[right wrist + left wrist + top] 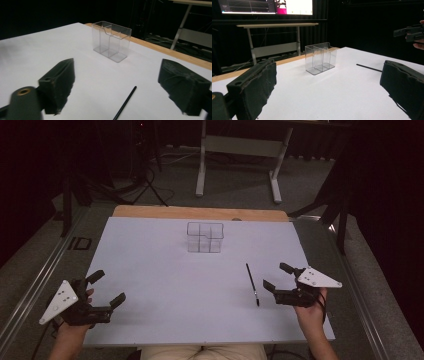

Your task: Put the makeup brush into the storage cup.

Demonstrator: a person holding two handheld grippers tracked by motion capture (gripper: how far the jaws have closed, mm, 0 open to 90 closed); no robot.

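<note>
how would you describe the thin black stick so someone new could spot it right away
Start at the white table sheet, with the clear plastic holder standing near its far edge. Come toward the person's right side: the black pen lies flat just beside the open right tool. It is the only slim, dark, loose thing lying on the white.

Dark lab or studio, black curtains (372,22), live monitor (265,6), tripod legs (145,185), white-covered worktable (165,285)

Glossy clear plastic holder (205,237) on matt white sheet (165,285) over wood.
</note>
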